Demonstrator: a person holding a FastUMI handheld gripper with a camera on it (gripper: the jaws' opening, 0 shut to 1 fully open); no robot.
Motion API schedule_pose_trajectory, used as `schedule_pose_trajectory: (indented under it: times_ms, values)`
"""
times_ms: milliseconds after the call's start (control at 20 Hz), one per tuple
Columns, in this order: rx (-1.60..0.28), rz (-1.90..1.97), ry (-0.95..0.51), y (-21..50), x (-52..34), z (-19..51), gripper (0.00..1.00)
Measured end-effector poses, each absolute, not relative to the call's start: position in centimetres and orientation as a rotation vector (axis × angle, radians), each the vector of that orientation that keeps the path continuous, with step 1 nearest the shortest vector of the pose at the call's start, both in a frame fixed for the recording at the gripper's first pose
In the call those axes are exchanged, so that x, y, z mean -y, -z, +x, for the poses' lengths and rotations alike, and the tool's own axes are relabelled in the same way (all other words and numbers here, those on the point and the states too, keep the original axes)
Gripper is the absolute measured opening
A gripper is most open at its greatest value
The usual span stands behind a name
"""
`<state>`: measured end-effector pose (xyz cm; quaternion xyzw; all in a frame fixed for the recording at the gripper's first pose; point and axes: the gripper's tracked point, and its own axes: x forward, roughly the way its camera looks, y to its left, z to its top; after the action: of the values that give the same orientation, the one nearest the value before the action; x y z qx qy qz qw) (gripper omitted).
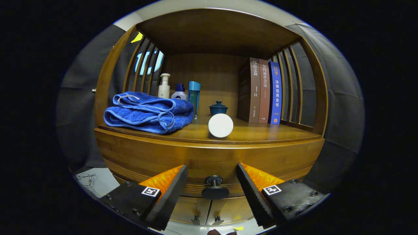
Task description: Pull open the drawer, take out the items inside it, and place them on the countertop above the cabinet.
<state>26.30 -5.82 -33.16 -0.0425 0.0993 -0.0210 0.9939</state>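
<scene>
A wooden cabinet's drawer front (209,156) faces me, shut, with a dark round knob (215,191) at its lower middle. My gripper (212,176) is open, its two black fingers (169,192) standing either side of the knob without touching it. Above the drawer is the wooden countertop (254,132). On it a white round object (220,125) sits near the front edge, and a folded blue towel (148,112) lies to the left. The drawer's inside is hidden.
At the back of the countertop stand a pump bottle (164,86), a small white bottle (179,92), a blue bottle (194,96) and a teal lidded cup (218,108). Three books (264,94) stand upright on the right. Slatted wooden sides enclose the shelf. Below are cabinet doors (196,209).
</scene>
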Motion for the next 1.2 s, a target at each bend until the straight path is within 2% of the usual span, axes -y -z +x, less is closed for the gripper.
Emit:
schedule_pose_trajectory:
  times_ms: [400, 900, 1200]
  values:
    - [-0.154, -0.111, -0.015, 27.1, 3.7, 22.8, 0.99]
    - [-0.104, -0.045, -0.049, 16.8, 0.5, 13.1, 0.99]
    - [-0.097, 0.032, -0.035, 12.2, 2.3, 7.4, 0.99]
